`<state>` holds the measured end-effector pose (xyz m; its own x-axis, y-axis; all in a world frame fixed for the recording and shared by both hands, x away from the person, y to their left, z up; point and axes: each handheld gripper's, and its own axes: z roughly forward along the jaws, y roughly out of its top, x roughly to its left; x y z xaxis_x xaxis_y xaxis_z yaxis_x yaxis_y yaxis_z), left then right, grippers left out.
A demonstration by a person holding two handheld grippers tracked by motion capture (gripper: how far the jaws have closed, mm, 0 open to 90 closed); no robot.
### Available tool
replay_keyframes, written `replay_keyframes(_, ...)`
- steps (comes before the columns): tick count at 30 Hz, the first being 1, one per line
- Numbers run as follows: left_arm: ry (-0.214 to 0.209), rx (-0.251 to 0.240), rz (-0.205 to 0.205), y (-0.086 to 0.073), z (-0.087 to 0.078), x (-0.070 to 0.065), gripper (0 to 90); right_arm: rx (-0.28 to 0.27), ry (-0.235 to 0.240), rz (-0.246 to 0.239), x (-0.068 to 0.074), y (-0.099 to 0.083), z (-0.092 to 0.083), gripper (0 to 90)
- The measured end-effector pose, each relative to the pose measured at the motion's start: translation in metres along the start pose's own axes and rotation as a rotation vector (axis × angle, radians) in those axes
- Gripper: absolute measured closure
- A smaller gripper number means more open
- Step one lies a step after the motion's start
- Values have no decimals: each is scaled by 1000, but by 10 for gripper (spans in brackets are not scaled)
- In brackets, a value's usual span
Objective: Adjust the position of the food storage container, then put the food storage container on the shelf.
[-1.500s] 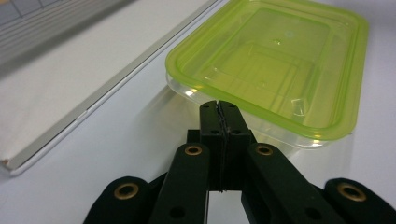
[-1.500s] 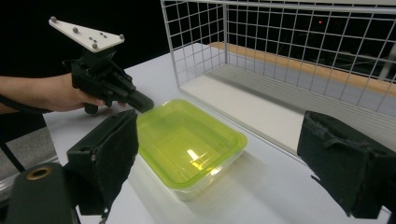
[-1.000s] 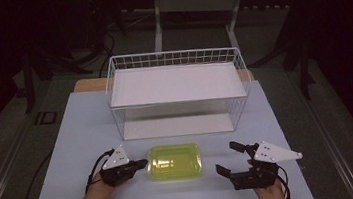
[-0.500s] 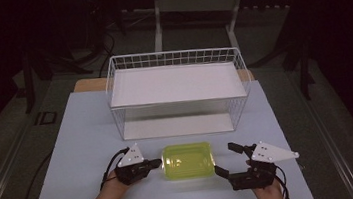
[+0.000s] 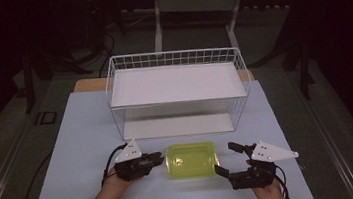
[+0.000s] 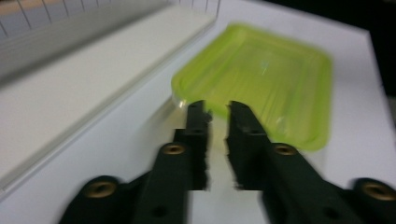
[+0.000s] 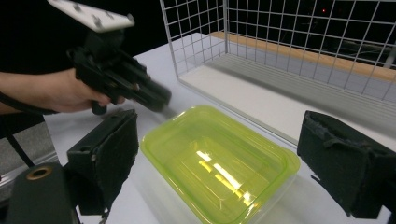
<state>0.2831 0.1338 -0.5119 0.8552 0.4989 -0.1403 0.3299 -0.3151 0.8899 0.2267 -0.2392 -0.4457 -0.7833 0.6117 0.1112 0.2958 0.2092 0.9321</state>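
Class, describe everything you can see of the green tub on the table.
The tub is a shallow rectangular container of clear yellow-green plastic with rounded corners and a raised rim. It looks empty and has no lid. It lies flat on the table, just in front of the wire basket, between the two tools. Whether either touches it is unclear.

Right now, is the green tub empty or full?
Empty: the tub lies open side up, and its bare clear bottom shows through.
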Motion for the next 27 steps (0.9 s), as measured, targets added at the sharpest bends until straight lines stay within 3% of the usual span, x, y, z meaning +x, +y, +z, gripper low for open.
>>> replay_keyframes(3, -28, -11, -100, 9, -7, -1, 333, 10, -5, -3, 0, -1, 1, 125)
replay_keyframes(4, -28, -11, -100, 9, -7, -1, 134, 10, -5, -3, 0, -1, 1, 125)
replay_keyframes(5, -27, -7, -96, 10, -8, -2, 134, 13, -4, -3, -1, -1, 2, 125)
replay_keyframes(7, -33, -6, -88, 11, -8, -6, 37, 19, -4, -2, -1, -2, 3, 125)
replay_keyframes(11, 7, -12, -92, 12, -8, -16, 26, 28, -20, -18, -2, -2, 4, 125)
replay_keyframes(15, 37, 33, -116, 18, -5, -26, 26, 38, -57, -45, -5, -2, 8, 125)
replay_keyframes(19, 29, 64, -181, 27, -3, -25, 26, 60, -58, -54, -10, 1, 14, 125)
replay_keyframes(23, 12, 48, -155, 31, 3, -26, 26, 87, -76, -88, -11, 2, 22, 125)
replay_keyframes(26, 15, 54, -127, 30, 10, -25, 26, 122, -79, -80, -16, -2, 29, 150)
replay_keyframes(27, 17, 62, -134, 30, 12, -24, 26, 128, -77, -65, -19, -5, 31, 191)
